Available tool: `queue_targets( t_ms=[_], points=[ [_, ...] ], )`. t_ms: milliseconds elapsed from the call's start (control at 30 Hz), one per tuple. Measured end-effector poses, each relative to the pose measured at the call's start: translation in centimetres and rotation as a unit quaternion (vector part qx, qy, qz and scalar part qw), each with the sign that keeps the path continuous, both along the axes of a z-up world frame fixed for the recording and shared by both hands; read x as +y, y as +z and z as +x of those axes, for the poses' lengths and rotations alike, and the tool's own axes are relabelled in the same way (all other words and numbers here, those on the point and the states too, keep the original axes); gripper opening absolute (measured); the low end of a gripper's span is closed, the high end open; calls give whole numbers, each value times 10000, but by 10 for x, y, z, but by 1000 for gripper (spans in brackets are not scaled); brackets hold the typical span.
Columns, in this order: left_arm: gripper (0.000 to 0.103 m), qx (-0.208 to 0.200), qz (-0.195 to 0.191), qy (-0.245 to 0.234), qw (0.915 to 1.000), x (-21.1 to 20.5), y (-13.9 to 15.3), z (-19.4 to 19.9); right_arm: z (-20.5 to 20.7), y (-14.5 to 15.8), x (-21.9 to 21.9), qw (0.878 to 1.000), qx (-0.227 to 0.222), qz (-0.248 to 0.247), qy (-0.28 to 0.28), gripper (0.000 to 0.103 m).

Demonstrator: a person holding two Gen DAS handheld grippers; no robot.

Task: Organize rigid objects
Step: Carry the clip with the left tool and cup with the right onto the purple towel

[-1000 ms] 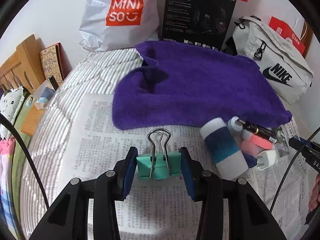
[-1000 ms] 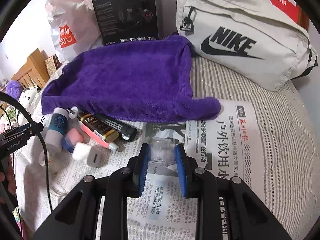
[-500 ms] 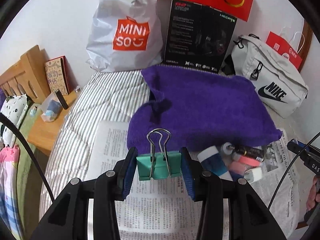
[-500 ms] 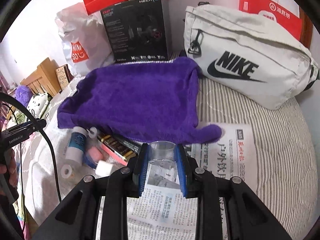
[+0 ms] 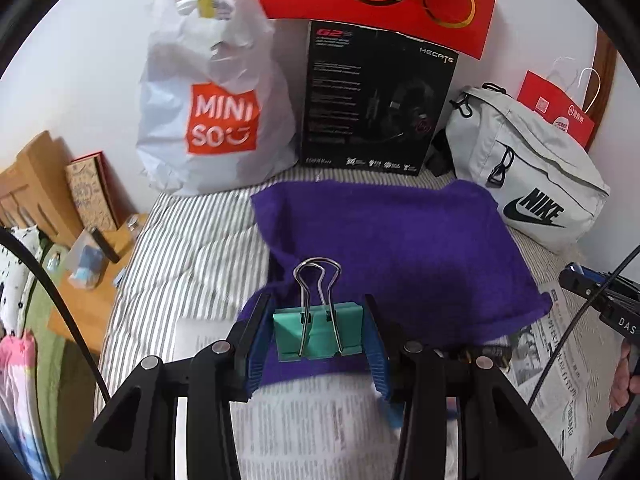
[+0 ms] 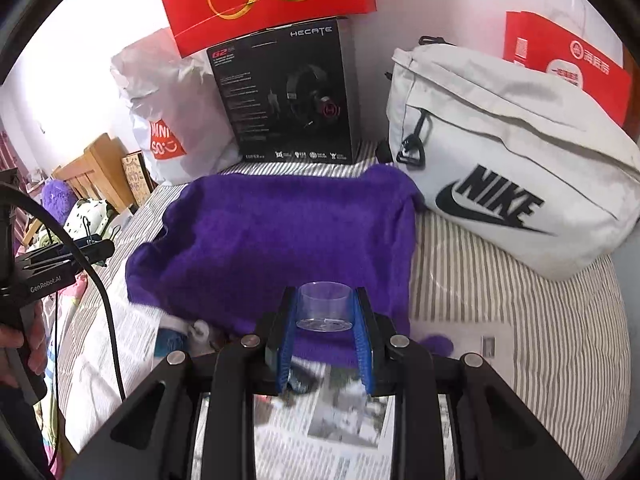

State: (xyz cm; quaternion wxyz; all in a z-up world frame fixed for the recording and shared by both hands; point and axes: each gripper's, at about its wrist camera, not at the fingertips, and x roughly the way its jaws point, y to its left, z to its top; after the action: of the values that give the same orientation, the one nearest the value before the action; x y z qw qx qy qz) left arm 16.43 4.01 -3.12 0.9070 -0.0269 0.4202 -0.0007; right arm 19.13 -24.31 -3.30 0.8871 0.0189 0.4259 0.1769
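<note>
Green binder clip (image 5: 318, 334) is pinched in left hand-held gripper (image 5: 318, 336), clear cup (image 6: 325, 306) in right hand-held gripper (image 6: 325, 332), both held above purple towel (image 5: 384, 240); thin slick cup could be crushed or dropped.

Against the back wall, left to right: Miniso bag (image 5: 212, 112), headset box (image 5: 376, 100), Nike pouch (image 5: 524, 188), with a paper bag (image 5: 556, 110) behind the pouch. In front of these, on the striped bedding (image 6: 520, 304), a towel (image 5: 392, 248); nearer still, newspaper (image 5: 320, 428) spread flat. Held above the towel's near edge: binder clip (image 5: 318, 334) between the left gripper (image 5: 318, 344) pads, small cup (image 6: 325, 306) between the right gripper (image 6: 325, 340) pads. Far left, beside the bed, a wooden nightstand (image 5: 80, 312).
</note>
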Motion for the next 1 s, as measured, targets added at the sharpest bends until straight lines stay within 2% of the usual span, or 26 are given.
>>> queue_targets(
  t_ms=[200,400,667,1000],
  points=[
    [41,16,-4,-181,9998,-9,-2,38,35,-4,7,10000,44,1,47,27],
    [41,96,-86,-305,9995,-13,-13,78,73,-21,15,9997,205,-83,85,27],
    [41,373,-235,-457,9980,-19,-42,124,119,-59,29,9981,572,-201,117,27],
    [41,820,-271,-426,9954,-22,-80,157,155,-83,49,9952,830,-474,217,27]
  ],
)
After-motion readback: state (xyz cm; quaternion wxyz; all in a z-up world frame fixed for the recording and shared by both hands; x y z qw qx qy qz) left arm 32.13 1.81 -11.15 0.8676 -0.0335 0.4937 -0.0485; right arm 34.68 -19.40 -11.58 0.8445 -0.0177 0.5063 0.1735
